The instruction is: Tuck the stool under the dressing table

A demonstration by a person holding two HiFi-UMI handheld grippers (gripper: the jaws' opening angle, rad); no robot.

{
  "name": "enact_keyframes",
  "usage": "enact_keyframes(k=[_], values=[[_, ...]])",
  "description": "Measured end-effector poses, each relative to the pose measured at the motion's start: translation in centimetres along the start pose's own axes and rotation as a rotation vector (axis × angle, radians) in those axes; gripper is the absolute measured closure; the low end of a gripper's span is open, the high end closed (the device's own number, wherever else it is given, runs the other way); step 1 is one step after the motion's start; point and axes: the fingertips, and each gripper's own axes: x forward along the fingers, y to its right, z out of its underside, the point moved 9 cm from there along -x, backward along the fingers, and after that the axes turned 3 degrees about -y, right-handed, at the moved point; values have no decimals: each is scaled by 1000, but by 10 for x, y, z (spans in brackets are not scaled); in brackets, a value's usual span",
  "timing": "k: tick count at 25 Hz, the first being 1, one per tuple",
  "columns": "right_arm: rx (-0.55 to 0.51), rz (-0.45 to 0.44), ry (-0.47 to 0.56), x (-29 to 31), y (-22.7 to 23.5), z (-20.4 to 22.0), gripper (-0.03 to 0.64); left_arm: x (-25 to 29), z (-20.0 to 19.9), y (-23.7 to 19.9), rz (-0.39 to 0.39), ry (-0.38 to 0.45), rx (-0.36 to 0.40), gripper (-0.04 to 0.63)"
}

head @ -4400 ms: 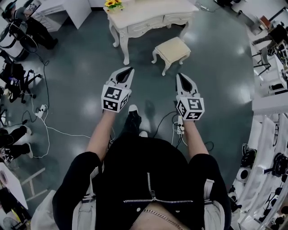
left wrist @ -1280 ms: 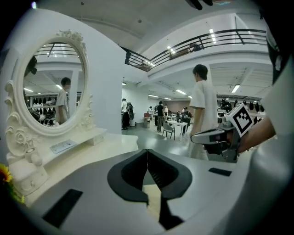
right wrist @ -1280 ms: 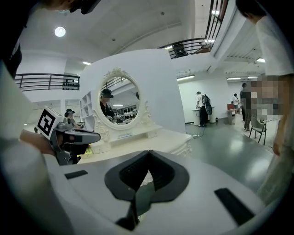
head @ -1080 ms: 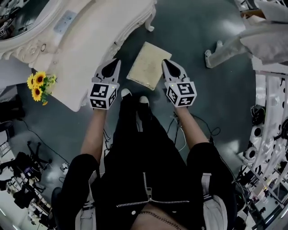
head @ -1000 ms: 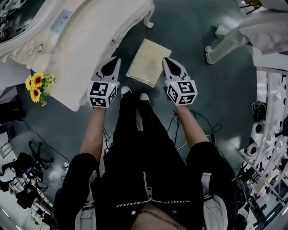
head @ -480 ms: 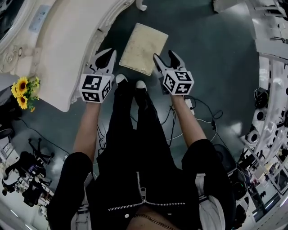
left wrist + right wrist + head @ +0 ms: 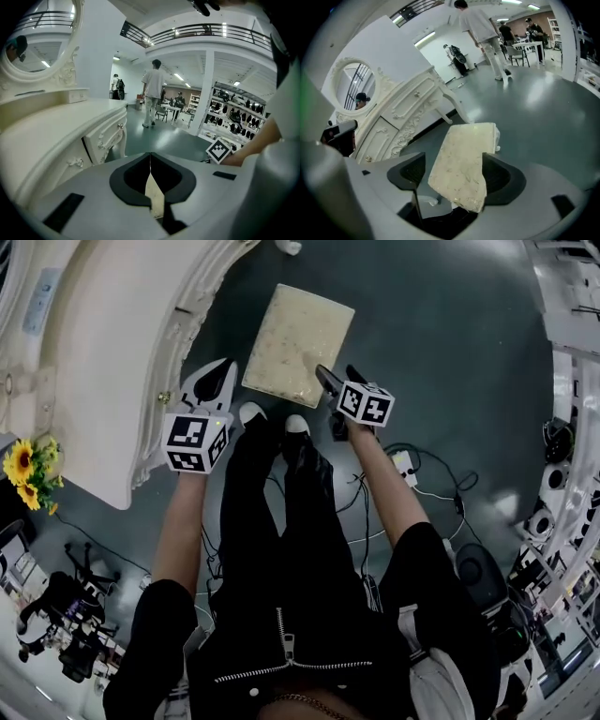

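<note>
Open floor (image 7: 450, 352) right of stool (image 7: 298, 341); dressing table (image 7: 103, 362) close left.

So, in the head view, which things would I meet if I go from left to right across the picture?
Yellow sunflowers → cream carved dressing table → left gripper → cream cushioned stool → right gripper, whose jaws have just been opening, the stool's edge between them.

The room is a large hall with a glossy dark grey-green floor (image 7: 469, 343) that reflects the long ceiling lamps (image 7: 180, 76), white walls (image 7: 96, 51), a railed upper gallery (image 7: 201, 30), display shelves (image 7: 232, 118) at the right side, and cables (image 7: 436, 493) lying on the floor.
</note>
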Motion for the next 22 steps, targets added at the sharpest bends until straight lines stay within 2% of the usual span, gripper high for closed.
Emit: enact_keyframes(k=[8,14,18,22], values=[[158,-15,-43,65,65,33,232,49,44,-6,24,-19,-3,574],[309,-94,-58,108,100,53,204,79,68,-7,41,-20,4,574],[436,-171,-41,127,120,60,212,92,83,-10,53,-17,0,574],[440,-231,-54,142,129,61,216,102,96,-17,55,-21,-9,574]])
